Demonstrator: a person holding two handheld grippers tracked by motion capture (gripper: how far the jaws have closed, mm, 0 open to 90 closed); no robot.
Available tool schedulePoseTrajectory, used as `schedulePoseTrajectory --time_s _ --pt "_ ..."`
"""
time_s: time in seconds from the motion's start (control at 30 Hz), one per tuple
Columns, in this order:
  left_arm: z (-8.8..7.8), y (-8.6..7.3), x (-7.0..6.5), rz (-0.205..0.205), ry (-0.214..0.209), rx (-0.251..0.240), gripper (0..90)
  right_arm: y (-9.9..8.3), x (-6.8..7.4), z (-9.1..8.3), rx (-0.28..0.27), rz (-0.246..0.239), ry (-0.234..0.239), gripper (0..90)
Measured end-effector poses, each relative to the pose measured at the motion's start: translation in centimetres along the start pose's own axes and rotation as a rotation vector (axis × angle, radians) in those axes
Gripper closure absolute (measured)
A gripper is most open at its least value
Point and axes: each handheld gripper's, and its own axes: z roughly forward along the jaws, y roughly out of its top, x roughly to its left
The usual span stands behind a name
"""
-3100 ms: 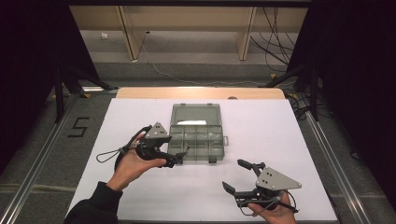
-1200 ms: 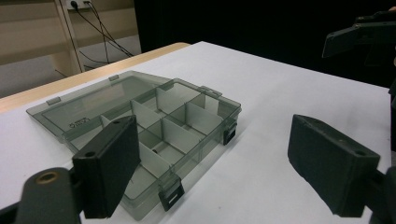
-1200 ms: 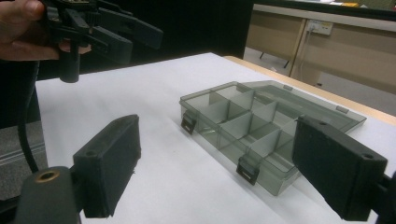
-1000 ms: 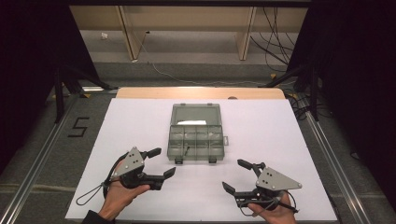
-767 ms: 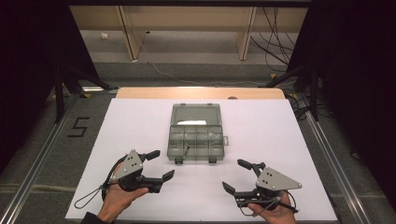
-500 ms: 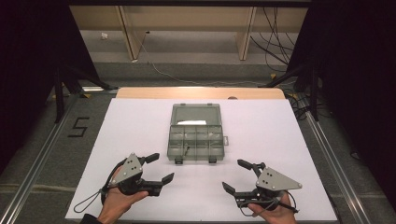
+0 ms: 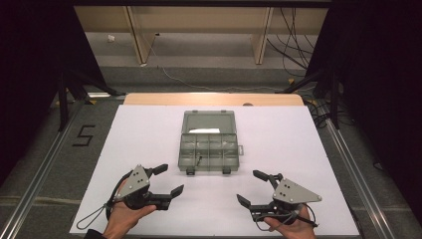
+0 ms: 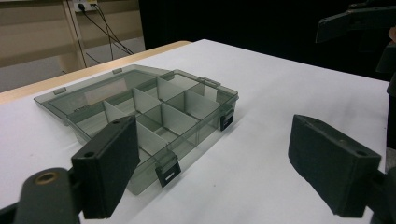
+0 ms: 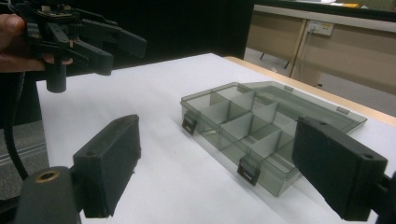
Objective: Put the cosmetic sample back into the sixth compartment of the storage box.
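A smoky clear plastic organiser box [image 7: 208, 142] lies open on the white table [image 7: 298, 134], its lid flat behind the divided tray. The same box [image 8: 140, 112] fills the middle of the left gripper view, and the box [image 9: 261, 126] appears with two black latches in the right gripper view. My left gripper [image 7: 168, 180] hovers open near the front left, nothing between its jaws. My right gripper [image 7: 253, 187] is open at the front right, also holding nothing. Both stand in front of the box, apart from it.
The table's front edge runs just under both hands. A wooden strip [image 7: 214, 98] borders the far side. Metal rails [image 7: 45, 169] flank the table, and cables [image 7: 293, 35] lie on the floor beyond. The other hand's gripper [image 9: 79, 37] appears at upper left in the right gripper view.
My left gripper has drawn back from the box's left side toward the front left of the table, staying open. The right gripper and the box have not moved.
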Motion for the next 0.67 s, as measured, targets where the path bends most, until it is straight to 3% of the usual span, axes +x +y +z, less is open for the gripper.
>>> schedulePoseTrajectory --time_s 0.67 --pt "0.07 0.05 -0.02 -0.010 -0.003 0.001 16.4 0.00 0.00 -0.03 0.002 0.000 -0.002 16.7"
